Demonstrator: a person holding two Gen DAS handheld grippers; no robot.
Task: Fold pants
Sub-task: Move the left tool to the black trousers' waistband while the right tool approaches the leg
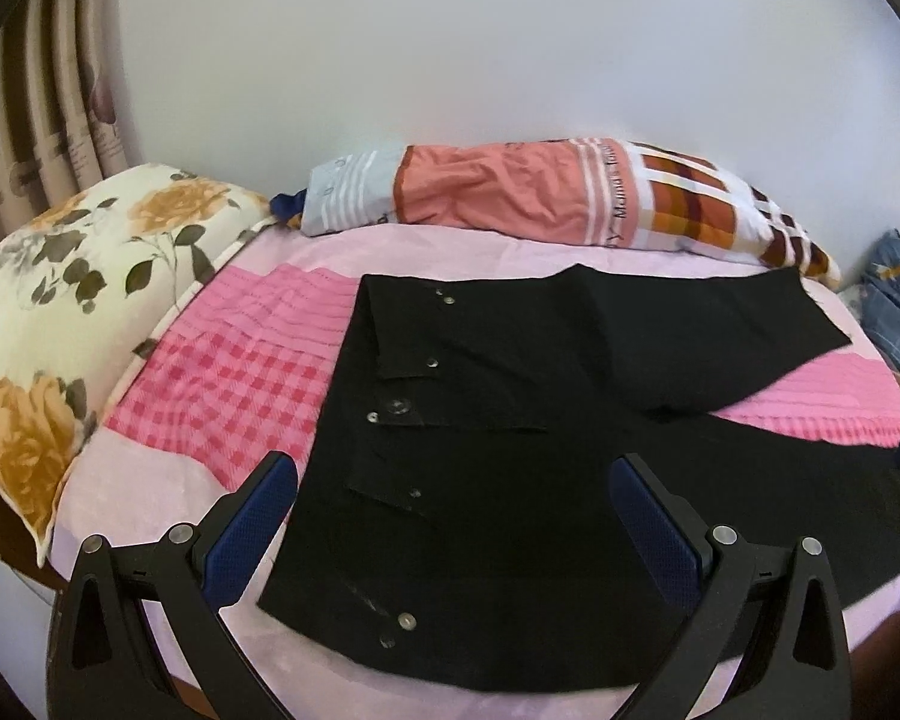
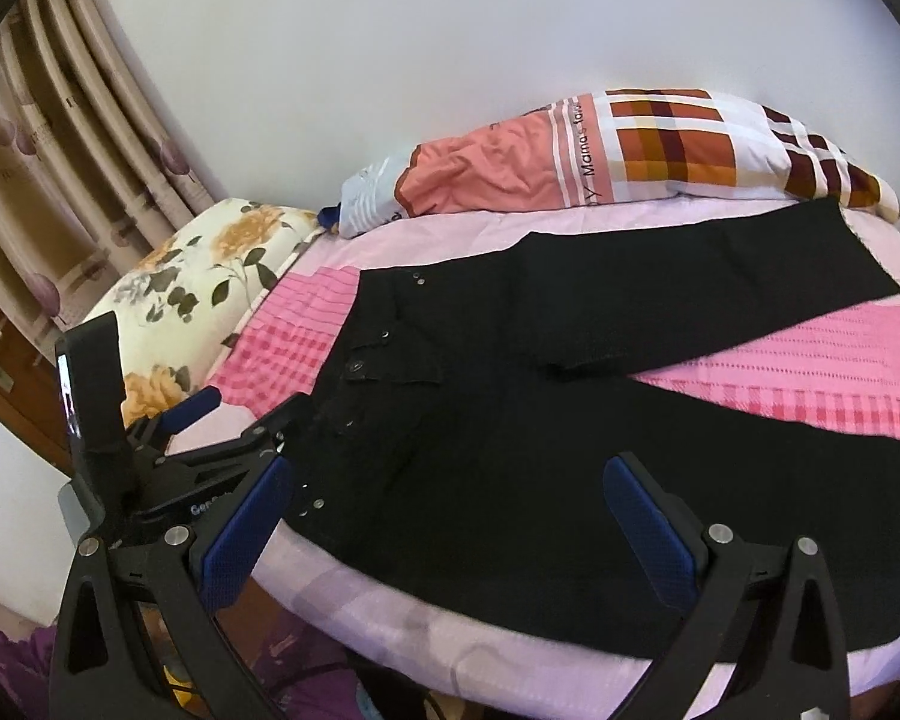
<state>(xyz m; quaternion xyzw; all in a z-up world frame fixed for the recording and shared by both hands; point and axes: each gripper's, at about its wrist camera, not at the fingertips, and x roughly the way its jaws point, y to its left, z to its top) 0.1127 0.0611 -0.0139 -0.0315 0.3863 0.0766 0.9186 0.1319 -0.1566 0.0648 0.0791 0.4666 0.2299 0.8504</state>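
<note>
Nearby, pants (image 1: 510, 480) between spread left tongs (image 1: 453, 504).

The bed (image 1: 150, 498) was covered by a pale pink sheet with a pink gingham panel (image 1: 234, 378). Black pants (image 1: 510, 480) lay spread flat across it, waistband to the left, legs splayed apart. A floral pillow (image 1: 72, 312) leaned at the left edge, and a rolled patchwork quilt (image 1: 546, 198) rested along the far side against the wall.
</note>
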